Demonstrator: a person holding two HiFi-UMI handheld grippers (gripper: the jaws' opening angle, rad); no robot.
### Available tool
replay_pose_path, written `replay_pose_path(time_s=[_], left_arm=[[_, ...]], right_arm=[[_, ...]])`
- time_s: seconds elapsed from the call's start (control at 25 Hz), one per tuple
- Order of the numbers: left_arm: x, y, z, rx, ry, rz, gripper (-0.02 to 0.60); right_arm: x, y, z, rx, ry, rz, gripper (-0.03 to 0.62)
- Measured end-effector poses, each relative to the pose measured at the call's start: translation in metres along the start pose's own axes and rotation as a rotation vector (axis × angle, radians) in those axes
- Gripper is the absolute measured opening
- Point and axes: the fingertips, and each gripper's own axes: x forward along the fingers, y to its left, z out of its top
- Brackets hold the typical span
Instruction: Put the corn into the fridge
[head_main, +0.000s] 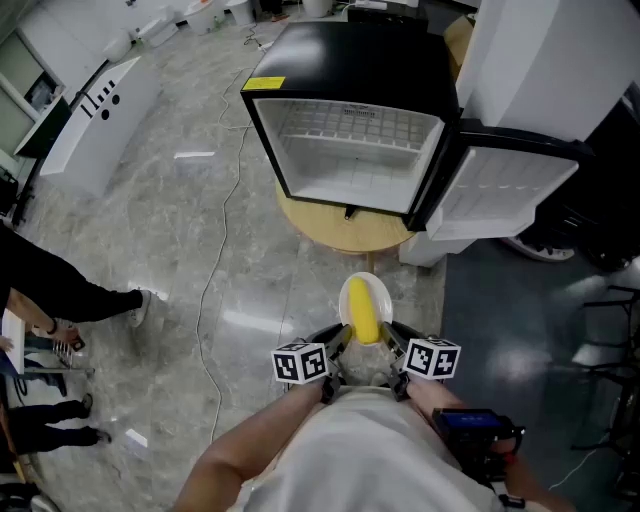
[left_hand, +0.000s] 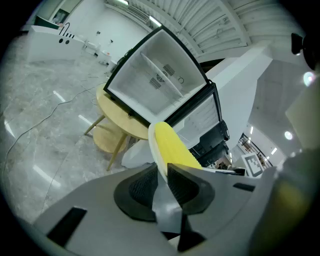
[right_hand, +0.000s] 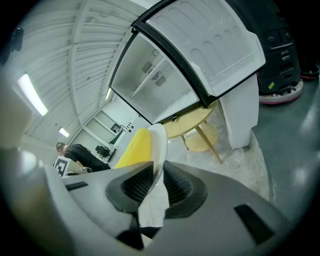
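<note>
Grey stone-patterned floor (head_main: 150, 220) fills the room. Ahead of you a round wooden desk (head_main: 340, 232) carries a small black fridge (head_main: 350, 60). The door (head_main: 505, 185) stands swung wide to the fridge's right side, exposing the white interior and its wire shelf (head_main: 350, 125); no corn lies inside. A cable (head_main: 222, 235) trails over the floor to the left of the fridge.

The corn (head_main: 364, 315), a yellow cob, lies on a white plate (head_main: 348, 290) that you hold in the air in front of the fridge, well apart from its opening.

The left gripper (left_hand: 163, 172) has its jaws pinched on the plate's rim at the plate's left side. The right gripper (right_hand: 157, 172) pinches the opposite rim in the same way. Both point slightly downward toward the fridge.

Progress, as judged from these views: the fridge is already open and the corn is lifted and carried, so the approach is under way. What remains is to close the gap to the fridge, slide the plate level into the compartment, let both grippers go, and probably shut the door.
</note>
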Motion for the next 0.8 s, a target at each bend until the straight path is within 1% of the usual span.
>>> replay_pose_path(time_s=[0.12,0.24,0.32,0.56,0.8], left_arm=[[0.0,-0.027,-0.028,-0.019,-0.021,0.002,0.069],[0.006,-0.048,-0.053,-0.044,-0.035,-0.002,0.069],[0.007,-0.059,-0.066,-0.045,-0.044,0.009,0.069],[0.01,-0.085,-0.096,-0.044,-0.067,0.023,0.069],[0.009,-0.099,-0.114,-0.042,-0.08,0.036,0.069]], right_arm=[[-0.034,-0.011,-0.01,-0.011,0.013,0.006,0.061],[-0.063,-0.022,-0.015,-0.059,0.021,0.014,0.061],[-0.078,-0.027,-0.02,-0.081,0.023,0.025,0.061],[-0.111,-0.041,-0.03,-0.098,0.014,0.048,0.061],[-0.13,-0.046,-0.036,-0.111,0.009,0.068,0.061]])
